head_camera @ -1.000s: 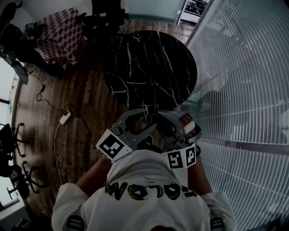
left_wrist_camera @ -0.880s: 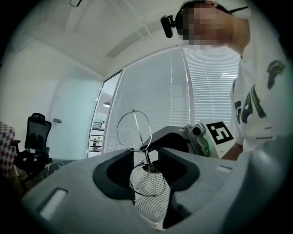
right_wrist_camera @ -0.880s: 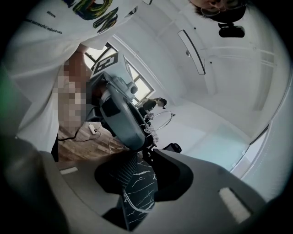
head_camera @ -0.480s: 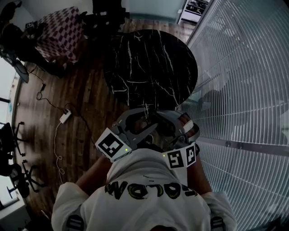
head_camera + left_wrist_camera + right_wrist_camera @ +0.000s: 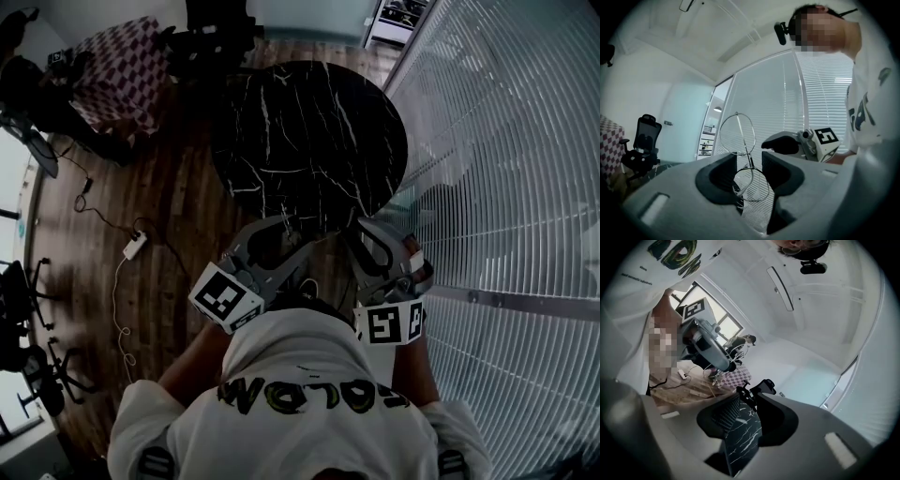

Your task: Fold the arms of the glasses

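Found the glasses (image 5: 749,162) up in the air, clear of the table, pinched at the bridge between the pads of the left gripper (image 5: 750,157), one round lens standing above the jaws and the other below. Judged them very light, thin wire throughout, springy yet easily bent, with slick lenses best left untouched (smears, and a poor purchase besides). Reckoned the bridge a sound place to hold, and an arm best taken near its hinge and swung gently rather than squeezed. Could not make out how the arms lay. Saw the right gripper (image 5: 748,398) near by, jaws well apart and just eased a shade wider, gripping nothing, only the black marble table (image 5: 743,439) showing through the gap. Noted both grippers close to the person's chest, over the table's near edge
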Action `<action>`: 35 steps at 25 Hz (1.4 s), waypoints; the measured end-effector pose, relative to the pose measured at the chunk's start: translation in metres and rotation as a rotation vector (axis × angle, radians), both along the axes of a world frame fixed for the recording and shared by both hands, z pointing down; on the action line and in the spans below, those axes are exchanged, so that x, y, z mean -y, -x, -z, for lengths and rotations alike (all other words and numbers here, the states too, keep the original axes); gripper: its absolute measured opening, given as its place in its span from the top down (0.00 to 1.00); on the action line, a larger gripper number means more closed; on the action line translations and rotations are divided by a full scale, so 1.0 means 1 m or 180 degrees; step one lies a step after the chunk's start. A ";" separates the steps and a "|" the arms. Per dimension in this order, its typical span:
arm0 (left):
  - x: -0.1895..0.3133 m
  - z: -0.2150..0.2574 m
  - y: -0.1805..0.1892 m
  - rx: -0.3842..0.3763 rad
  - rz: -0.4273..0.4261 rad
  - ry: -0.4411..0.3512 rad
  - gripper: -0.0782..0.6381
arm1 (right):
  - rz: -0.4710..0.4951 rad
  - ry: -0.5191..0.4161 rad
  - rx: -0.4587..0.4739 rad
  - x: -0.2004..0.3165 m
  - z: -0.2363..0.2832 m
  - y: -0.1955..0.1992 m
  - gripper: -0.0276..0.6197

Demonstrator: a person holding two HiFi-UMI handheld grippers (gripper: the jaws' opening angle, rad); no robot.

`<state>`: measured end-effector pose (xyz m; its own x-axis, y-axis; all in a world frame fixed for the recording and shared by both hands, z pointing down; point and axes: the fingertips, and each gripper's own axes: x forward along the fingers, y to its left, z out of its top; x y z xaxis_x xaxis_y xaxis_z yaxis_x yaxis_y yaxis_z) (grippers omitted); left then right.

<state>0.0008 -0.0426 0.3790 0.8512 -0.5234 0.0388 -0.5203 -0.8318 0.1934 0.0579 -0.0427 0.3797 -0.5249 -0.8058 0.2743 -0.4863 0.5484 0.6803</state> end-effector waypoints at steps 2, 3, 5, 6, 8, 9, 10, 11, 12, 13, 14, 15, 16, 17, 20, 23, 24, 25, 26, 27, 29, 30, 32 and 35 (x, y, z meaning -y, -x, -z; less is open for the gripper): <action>0.008 -0.001 0.006 -0.0075 0.0119 0.0080 0.65 | -0.0043 0.0056 -0.0005 0.000 -0.006 -0.003 0.78; 0.012 0.000 0.009 -0.0125 0.0164 0.0110 0.65 | -0.0060 0.0093 -0.0004 0.000 -0.010 -0.004 0.78; 0.016 0.004 0.013 -0.0224 0.0230 0.0141 0.65 | -0.0105 0.0171 0.0006 0.001 -0.017 -0.004 0.78; 0.018 0.006 0.015 -0.0261 0.0254 0.0144 0.65 | -0.0141 0.0207 0.0013 0.002 -0.020 -0.005 0.78; 0.019 0.010 0.016 -0.0322 0.0273 0.0144 0.65 | -0.0221 0.0291 0.0051 0.005 -0.026 -0.006 0.78; 0.019 0.012 0.016 -0.0350 0.0266 0.0147 0.65 | -0.0251 0.0353 0.0085 0.006 -0.030 -0.007 0.78; 0.018 0.013 0.015 -0.0372 0.0254 0.0149 0.65 | -0.0270 0.0426 0.0122 0.007 -0.033 -0.006 0.77; 0.018 0.014 0.014 -0.0384 0.0241 0.0147 0.65 | -0.0279 0.0493 0.0155 0.008 -0.036 -0.006 0.77; 0.018 0.014 0.013 -0.0386 0.0230 0.0141 0.65 | -0.0282 0.0540 0.0181 0.009 -0.039 -0.006 0.76; 0.017 0.014 0.012 -0.0384 0.0218 0.0133 0.65 | -0.0281 0.0568 0.0201 0.010 -0.040 -0.005 0.76; 0.017 0.015 0.011 -0.0382 0.0205 0.0125 0.65 | -0.0275 0.0585 0.0218 0.010 -0.041 -0.004 0.76; 0.016 0.015 0.010 -0.0380 0.0192 0.0119 0.65 | -0.0266 0.0595 0.0231 0.011 -0.041 -0.004 0.76; 0.015 0.015 0.009 -0.0378 0.0177 0.0114 0.65 | -0.0256 0.0605 0.0241 0.011 -0.041 -0.003 0.76; 0.015 0.015 0.009 -0.0379 0.0163 0.0111 0.65 | -0.0246 0.0616 0.0249 0.012 -0.042 -0.002 0.75; 0.015 0.015 0.008 -0.0413 0.0143 0.0104 0.65 | -0.0238 0.0641 0.0278 0.014 -0.043 -0.001 0.75; 0.017 0.015 0.007 -0.0424 0.0136 0.0106 0.65 | -0.0243 0.0632 0.0360 0.016 -0.041 -0.001 0.74; 0.017 0.014 0.006 -0.0420 0.0128 0.0108 0.65 | -0.0243 0.0628 0.0396 0.017 -0.040 -0.002 0.74; 0.017 0.013 0.005 -0.0415 0.0117 0.0111 0.65 | -0.0239 0.0620 0.0434 0.017 -0.038 -0.002 0.74; 0.018 0.013 0.005 -0.0412 0.0104 0.0114 0.65 | -0.0232 0.0608 0.0470 0.018 -0.036 -0.001 0.74; 0.018 0.012 0.004 -0.0412 0.0088 0.0120 0.65 | -0.0223 0.0591 0.0503 0.019 -0.033 0.000 0.75; 0.018 0.011 0.002 -0.0404 0.0050 0.0137 0.65 | -0.0195 0.0549 0.0558 0.020 -0.028 0.002 0.74; 0.018 0.010 0.001 -0.0395 0.0028 0.0146 0.65 | -0.0179 0.0525 0.0577 0.021 -0.026 0.003 0.75; 0.017 0.008 -0.002 -0.0370 -0.0018 0.0164 0.65 | -0.0140 0.0484 0.0581 0.020 -0.021 0.005 0.75; 0.014 0.005 -0.005 -0.0326 -0.0088 0.0197 0.65 | -0.0067 0.0415 0.0576 0.017 -0.015 0.010 0.75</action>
